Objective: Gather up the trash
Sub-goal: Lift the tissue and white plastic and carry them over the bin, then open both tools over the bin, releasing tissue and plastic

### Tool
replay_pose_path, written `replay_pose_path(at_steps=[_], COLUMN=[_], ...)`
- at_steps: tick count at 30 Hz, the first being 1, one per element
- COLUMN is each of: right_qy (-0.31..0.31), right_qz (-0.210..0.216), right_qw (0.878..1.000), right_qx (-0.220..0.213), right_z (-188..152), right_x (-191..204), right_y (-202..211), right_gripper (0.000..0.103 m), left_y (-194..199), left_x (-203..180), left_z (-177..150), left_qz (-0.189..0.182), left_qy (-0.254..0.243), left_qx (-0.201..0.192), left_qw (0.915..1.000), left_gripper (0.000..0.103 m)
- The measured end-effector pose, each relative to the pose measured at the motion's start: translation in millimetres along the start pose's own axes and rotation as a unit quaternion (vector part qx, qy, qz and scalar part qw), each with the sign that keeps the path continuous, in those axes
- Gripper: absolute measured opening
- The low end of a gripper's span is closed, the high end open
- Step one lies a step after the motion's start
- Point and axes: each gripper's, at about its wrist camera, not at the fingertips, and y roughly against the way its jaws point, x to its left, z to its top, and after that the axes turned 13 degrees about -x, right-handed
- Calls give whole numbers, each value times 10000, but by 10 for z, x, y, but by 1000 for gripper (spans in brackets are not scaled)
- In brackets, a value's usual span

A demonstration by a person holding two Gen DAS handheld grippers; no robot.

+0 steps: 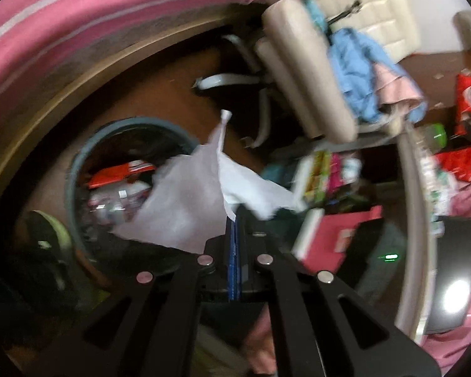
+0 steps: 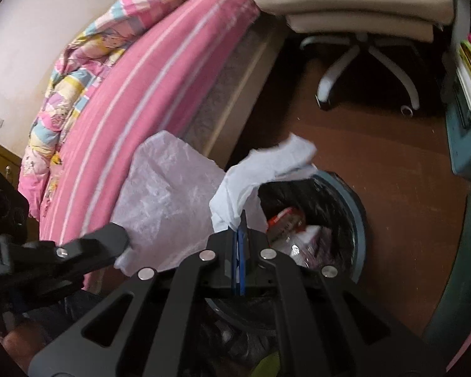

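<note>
Both tongs are clamped on trash: left gripper [image 1: 234,216] pinches a plastic sheet [image 1: 179,201], right gripper [image 2: 242,220] pinches a tissue [image 2: 251,182]. Bin [image 2: 359,216] sits at 1 o'clock of the right gripper, 10 o'clock of the left. Centre each load over the opening before releasing. No writing is legible; wrappers are blurred.

A brown floor [image 2: 376,163] carries a round bin [image 2: 359,216] holding trash, the bed [image 2: 160,72] beside it, and a swivel chair [image 2: 367,59].

two tissues [image 1: 185,201] [image 2: 260,172], one bin [image 2: 354,207].
</note>
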Motion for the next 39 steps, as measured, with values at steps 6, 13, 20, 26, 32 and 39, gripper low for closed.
replay_pose_path(at_steps=[6,13,20,26,32,39], right_qy=[52,81,92,214,207,237], right_qz=[-152,-315,-468,-638,-829,-963], right_qw=[9994,9977,9958,9925,9918,9911], right_qx=[320,601,782,1020,952,886], right_z=[-151,-299,-407,-462,-466,-334], right_x=[-81,-87,-109,-136,-196,-86], right_y=[-159,-317,-433,-497,-458,-356], right_gripper=[1,1,1,4,41,72], left_y=[-257,-462,-591,-586,-529,-338], left_x=[269,555,799,946,962,1002], left_z=[47,-28,-103,-128,-100,-82], left_qz=[495,988,1322,1585,1522,1358], left_qy=[82,392,705,1065,1303,1810], left_qx=[381,875,1246,1335,1236,983], left_qw=[9980,9905,9808,9725,9719,9691], left_gripper=[0,0,5,48,64,78])
